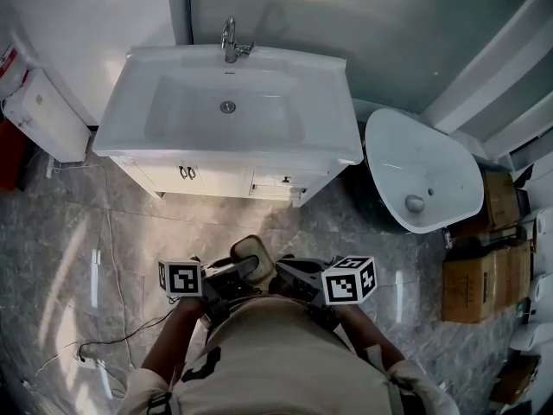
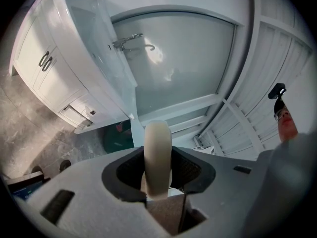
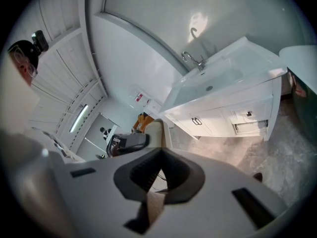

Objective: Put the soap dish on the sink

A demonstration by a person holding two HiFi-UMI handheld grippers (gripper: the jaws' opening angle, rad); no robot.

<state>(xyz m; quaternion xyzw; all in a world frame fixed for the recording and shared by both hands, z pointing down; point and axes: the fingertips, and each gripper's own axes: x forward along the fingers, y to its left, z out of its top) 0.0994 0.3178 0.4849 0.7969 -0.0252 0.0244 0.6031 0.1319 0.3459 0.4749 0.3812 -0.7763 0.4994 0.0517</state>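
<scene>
- Person stands facing a white vanity sink (image 1: 339, 111), which lies at 12 o'clock from the body. The faucet (image 1: 230, 41) is at the sink's far rim, with cabinet doors (image 1: 186, 173) below.
- The soap dish (image 1: 253, 258) is at 6 o'clock in the head view. It is held close to the person's waist, well apart from the sink and over the marble floor (image 1: 78, 266).
- Left gripper (image 1: 246, 272): its own view shows the dish (image 2: 157, 155) edge-on, a cream rounded rim standing upright between the fingers (image 2: 190, 168). They are clamped on it from both sides.
- Right gripper (image 1: 289, 272): its fingers (image 3: 142, 175) meet at the tips with nothing between them. It sits just beside the dish, at its 3 o'clock.
- Handling, as a judgement:
  - The dish looks stiff, smooth and thick-walled. It is probably light, but may chip if it is ceramic; I cannot tell the material.
  - A glossy rounded rim offers little bite, so it may slip or rotate under a pinch. A hold low on the rim, as it is now, seems sound.
- Placement, as a judgement: the flat ledge at 10 or 2 o'clock of the faucet suits best. The dish needs turning from edge-on to flat before it is let go.
- A spare white basin (image 1: 432, 167) leans at 3 o'clock of the vanity, with cardboard boxes (image 1: 482, 271) beyond it. Neither is in the path.
</scene>
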